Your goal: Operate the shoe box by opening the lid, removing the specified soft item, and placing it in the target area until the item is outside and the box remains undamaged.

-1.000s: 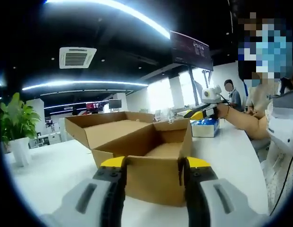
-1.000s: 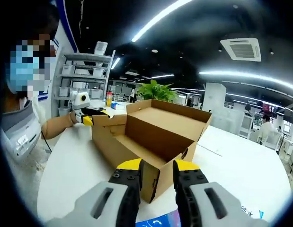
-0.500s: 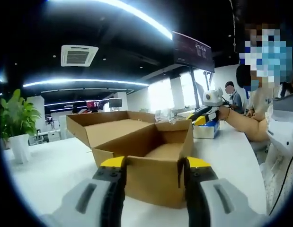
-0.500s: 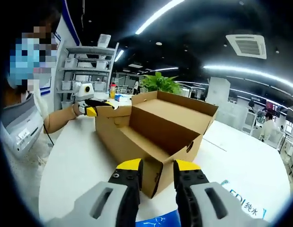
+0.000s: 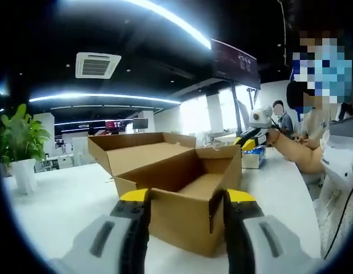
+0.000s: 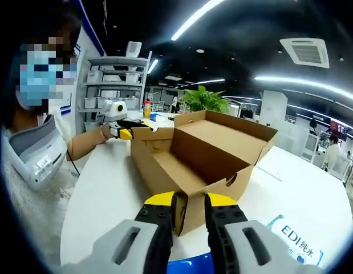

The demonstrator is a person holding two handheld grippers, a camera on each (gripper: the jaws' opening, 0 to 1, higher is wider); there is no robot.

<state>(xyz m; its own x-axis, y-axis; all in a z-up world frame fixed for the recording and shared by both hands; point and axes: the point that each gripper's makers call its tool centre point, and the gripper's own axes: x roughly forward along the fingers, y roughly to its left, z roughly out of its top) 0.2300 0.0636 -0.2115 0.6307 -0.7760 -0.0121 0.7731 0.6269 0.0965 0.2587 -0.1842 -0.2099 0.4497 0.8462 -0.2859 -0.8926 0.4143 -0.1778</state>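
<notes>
White surface (image 5: 62, 200) under an office ceiling of strip lights. Potted plant (image 5: 16, 145) at the far left of the left gripper view, well apart from the shoe box (image 5: 170, 188); same plant (image 6: 206, 100) behind the box in the right gripper view. Metal shelving (image 6: 116, 85) with bins along the wall. Small blue-and-white box (image 5: 253, 158) beyond the shoe box's far end, partly hidden by the other tool. Blue printed sheet (image 6: 296, 242) flat on the surface beside the right hand-held gripper (image 6: 189, 201). Person in a light top at the edge of both views, forearm (image 6: 88, 142) stretched toward the box.

Shoe box open, lid (image 5: 136, 151) folded back on the far long side. Interior only partly visible: bare cardboard floor, no soft item to make out, near corner masked by the front wall.

Left hand-held gripper (image 5: 187, 197) at one short end of the box, yellow-tipped jaws apart, the near wall between them; contact impossible to judge. Right hand-held gripper at the opposite end, jaws nearly together, astride the box's corner edge; true clamping not certain.
</notes>
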